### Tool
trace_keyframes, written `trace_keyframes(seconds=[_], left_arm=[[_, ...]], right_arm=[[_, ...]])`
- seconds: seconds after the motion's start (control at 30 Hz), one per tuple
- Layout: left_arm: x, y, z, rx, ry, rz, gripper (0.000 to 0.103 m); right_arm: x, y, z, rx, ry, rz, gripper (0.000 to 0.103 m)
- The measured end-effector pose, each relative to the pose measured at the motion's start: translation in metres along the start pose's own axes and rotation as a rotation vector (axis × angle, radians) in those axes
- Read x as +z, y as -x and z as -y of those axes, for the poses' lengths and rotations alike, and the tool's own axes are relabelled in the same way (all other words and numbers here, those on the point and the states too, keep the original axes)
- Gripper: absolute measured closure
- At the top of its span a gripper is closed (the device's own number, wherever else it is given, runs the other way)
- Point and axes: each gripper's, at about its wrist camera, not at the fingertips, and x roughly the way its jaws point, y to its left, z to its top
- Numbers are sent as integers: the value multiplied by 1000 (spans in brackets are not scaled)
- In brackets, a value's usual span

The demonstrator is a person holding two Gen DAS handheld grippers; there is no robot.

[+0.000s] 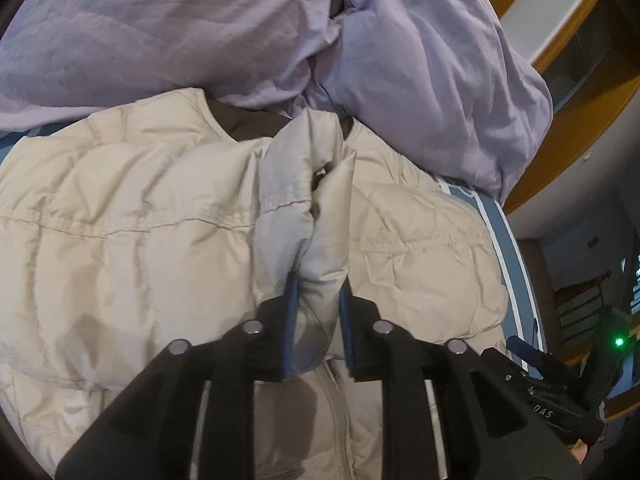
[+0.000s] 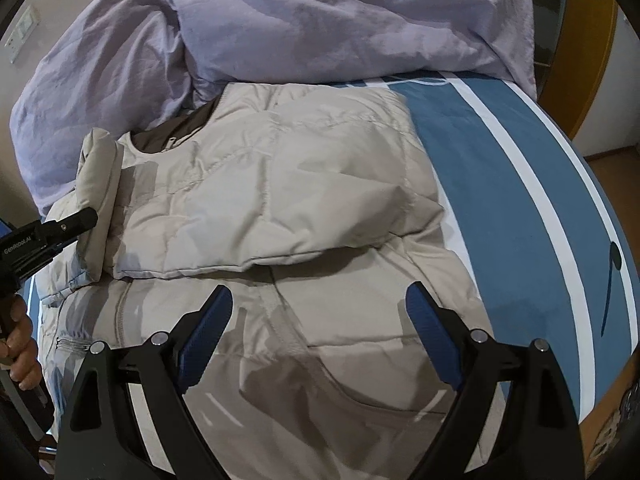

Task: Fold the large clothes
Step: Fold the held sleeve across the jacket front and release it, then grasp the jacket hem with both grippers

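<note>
The left gripper point(image 1: 318, 292) pinches the jacket point(image 2: 280, 184) sleeve point(image 1: 308, 200) mid-fold across its chest; right gripper point(image 2: 320, 312), jaws wide, should next smooth it.

A bedroom in a home was indicated. A bed covered by a blue sheet with white stripes point(image 2: 520, 168) was seen, with a rumpled lilac duvet point(image 2: 320, 20) heaped at its far end. A beige wall with a white switch plate point(image 2: 24, 32) and orange-brown wooden furniture point(image 1: 580, 120) were visible beside the bed.
</note>
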Motion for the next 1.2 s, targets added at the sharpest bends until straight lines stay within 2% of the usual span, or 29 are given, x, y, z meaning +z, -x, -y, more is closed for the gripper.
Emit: trace_keyframes(seconds=[0.07, 0.13, 0.4, 0.47, 0.57, 0.77, 1.0, 1.2], left_arm=[[2, -8, 8, -7, -10, -15, 75], [-2, -15, 6, -33, -11, -36, 72], [-14, -2, 7, -104, -30, -15, 35], [-20, 6, 5, -75, -34, 2, 26], [-27, 26, 0, -52, -53, 32, 25], [-56, 66, -37, 103, -42, 77, 25], [-111, 116, -98, 290, 92, 99, 25], [-156, 142, -134, 365, 197, 100, 25]], right_arm=[[-1, 0, 2, -1, -6, -1, 13], [-2, 0, 3, -1, -8, -1, 13], [-5, 9, 11, -4, -3, 8, 13], [-8, 12, 16, -5, -1, 8, 13], [-14, 18, 25, -11, 5, 2, 13], [-29, 31, 48, -10, 11, -23, 13], [-55, 47, 76, -15, 8, -43, 13], [-79, 55, 100, -12, -23, -63, 13]])
